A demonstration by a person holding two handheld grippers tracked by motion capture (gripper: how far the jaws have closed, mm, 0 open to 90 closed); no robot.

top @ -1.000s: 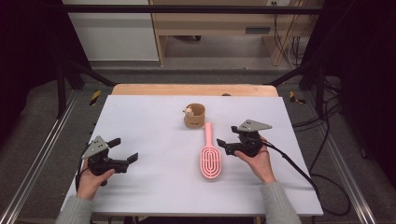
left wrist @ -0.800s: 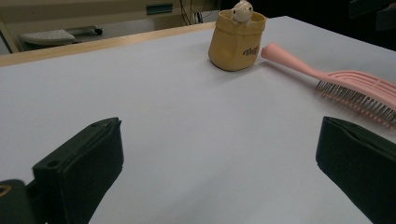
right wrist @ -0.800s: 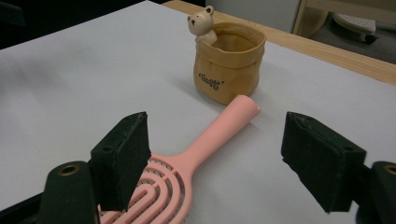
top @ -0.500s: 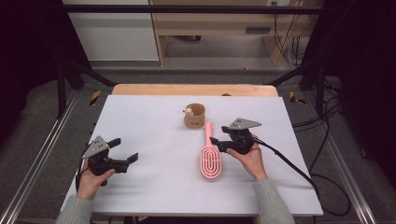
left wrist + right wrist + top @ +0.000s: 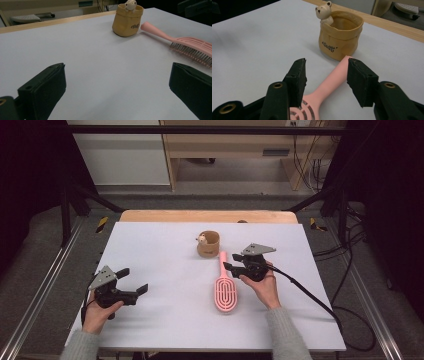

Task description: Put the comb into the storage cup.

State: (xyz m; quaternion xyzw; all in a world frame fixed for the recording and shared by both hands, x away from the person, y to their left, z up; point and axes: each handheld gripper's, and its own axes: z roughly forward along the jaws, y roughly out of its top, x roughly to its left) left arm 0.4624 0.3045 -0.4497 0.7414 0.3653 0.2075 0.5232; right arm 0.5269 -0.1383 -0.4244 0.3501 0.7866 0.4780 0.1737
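A pink hairbrush lies bristles down right of the table's middle, its handle pointing away at a tan pouch-shaped cup with a small bear figure on its rim. My right gripper straddles the handle. Its jaws have just been closing and stand half apart, with a gap still showing beside the handle. The cup stands just past the handle's tip. My left gripper rests open on the table at the front left, nothing between its wide jaws. Farther off are the cup and brush.
The white table top has a wooden strip along its far edge. Metal frame rails run along both sides. A cable trails from the right gripper over the table's right edge. Bare surface lies between my two hands.
My right gripper has slid left over the brush handle and its jaws have narrowed around it. The left gripper, brush and cup have not moved.
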